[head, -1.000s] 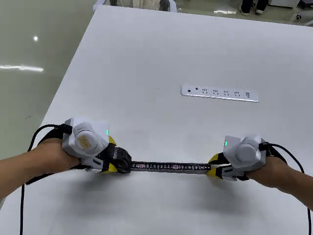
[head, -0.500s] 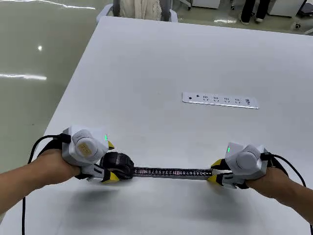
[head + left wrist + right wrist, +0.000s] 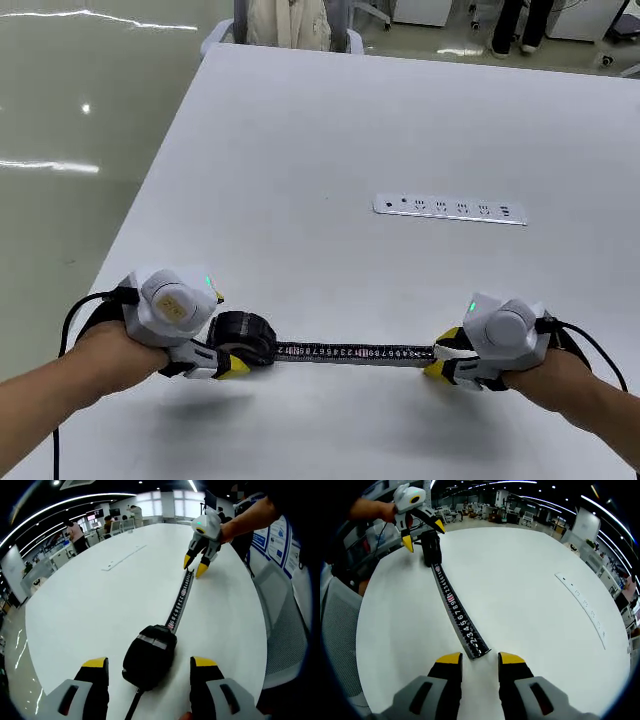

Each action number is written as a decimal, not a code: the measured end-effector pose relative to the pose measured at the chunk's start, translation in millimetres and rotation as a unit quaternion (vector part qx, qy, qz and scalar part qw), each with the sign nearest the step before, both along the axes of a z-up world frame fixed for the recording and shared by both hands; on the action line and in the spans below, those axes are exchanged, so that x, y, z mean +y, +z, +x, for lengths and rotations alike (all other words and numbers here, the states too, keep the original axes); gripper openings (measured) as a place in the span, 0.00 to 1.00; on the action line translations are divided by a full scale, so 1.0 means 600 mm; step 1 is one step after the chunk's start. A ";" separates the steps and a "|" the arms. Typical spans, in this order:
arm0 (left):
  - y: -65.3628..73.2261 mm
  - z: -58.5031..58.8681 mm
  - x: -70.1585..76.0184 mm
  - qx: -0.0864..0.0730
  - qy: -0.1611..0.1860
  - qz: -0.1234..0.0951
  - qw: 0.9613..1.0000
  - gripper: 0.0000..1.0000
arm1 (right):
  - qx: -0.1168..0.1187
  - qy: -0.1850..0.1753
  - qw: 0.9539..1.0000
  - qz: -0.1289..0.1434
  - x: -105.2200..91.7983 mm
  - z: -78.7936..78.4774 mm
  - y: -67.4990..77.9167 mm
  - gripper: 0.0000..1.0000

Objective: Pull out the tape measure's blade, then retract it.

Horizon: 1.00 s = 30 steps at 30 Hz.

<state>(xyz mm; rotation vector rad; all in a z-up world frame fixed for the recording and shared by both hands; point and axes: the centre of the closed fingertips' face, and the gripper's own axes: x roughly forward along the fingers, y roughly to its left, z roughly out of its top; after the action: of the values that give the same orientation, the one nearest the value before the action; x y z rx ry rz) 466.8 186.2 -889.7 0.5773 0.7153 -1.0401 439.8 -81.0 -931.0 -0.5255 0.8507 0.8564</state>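
tape measure case point(image 3: 150, 655): near left on desk point(image 3: 400, 120), between left hand-held gripper's point(image 3: 149, 662) spread jaws.
blade point(image 3: 457, 615): out, flat; tip before right hand-held gripper point(image 3: 480, 658), spread, unpinched.
risk: free blade could snap back, case skid.

One tape measure point(image 3: 242, 338) lies on the single white worktop point(image 3: 330, 130), with one dark numbered blade point(image 3: 355, 352) drawn out of it, and one white power strip point(image 3: 450, 209) lies farther back. There are two grippers, the left gripper point(image 3: 149, 662) and the right gripper point(image 3: 481, 658), each with two yellow-tipped jaws, four jaws in all. Two hands hold them, the left hand point(image 3: 108, 352) and the right hand point(image 3: 556, 366).
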 end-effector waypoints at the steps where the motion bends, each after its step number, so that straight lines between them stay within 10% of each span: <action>1: 0.000 -0.002 0.001 0.002 0.008 -0.003 1.000 0.64 | -0.001 -0.004 1.000 0.003 0.000 -0.001 0.001 0.29; 12: 0.007 -0.016 0.007 0.011 0.091 -0.033 0.995 0.80 | -0.008 -0.047 0.998 0.030 0.004 -0.013 0.023 0.34; 30: 0.019 -0.028 0.009 0.014 0.127 -0.047 0.991 0.87 | -0.013 -0.081 0.995 0.050 0.008 -0.026 0.041 0.44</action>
<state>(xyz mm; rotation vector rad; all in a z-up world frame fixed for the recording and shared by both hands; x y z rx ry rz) 450.2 191.6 -878.6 0.3796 0.7396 -0.8405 424.5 -76.4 -906.5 -0.3739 0.8110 0.7384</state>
